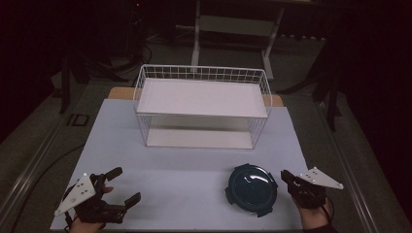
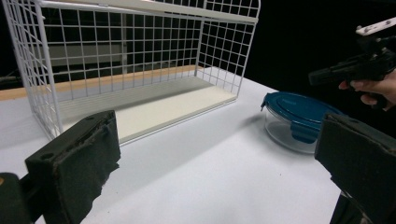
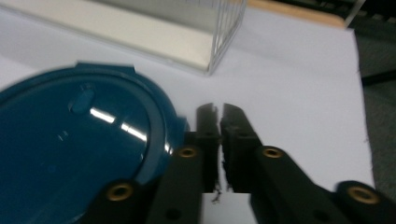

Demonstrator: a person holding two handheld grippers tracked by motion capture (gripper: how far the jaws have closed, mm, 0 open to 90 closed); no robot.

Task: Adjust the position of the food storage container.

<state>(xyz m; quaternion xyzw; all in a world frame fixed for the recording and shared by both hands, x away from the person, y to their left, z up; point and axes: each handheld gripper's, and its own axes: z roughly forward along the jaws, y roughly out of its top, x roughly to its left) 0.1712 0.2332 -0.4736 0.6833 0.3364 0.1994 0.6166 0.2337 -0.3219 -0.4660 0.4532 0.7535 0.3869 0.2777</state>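
A round glass container with a dark blue clip lid (image 1: 251, 187) (image 2: 299, 114) (image 3: 70, 154) sits on the white table top at the front right. Just to its right, my right gripper (image 1: 284, 174) (image 3: 217, 109) is shut, its jaws pressed together with nothing between them, beside the lid's rim. That gripper (image 2: 313, 77) appears in the left gripper view, above and behind the container. My left gripper (image 1: 127, 184) (image 2: 219, 158) rests at the front left with its jaws wide open and empty, well away from the container.
A white wire rack (image 1: 201, 104) (image 2: 126, 56) (image 3: 219, 28) with an upper and a lower shelf stands at the back middle of the table (image 1: 194, 170). Dark floor and furniture legs lie beyond the table's edges.
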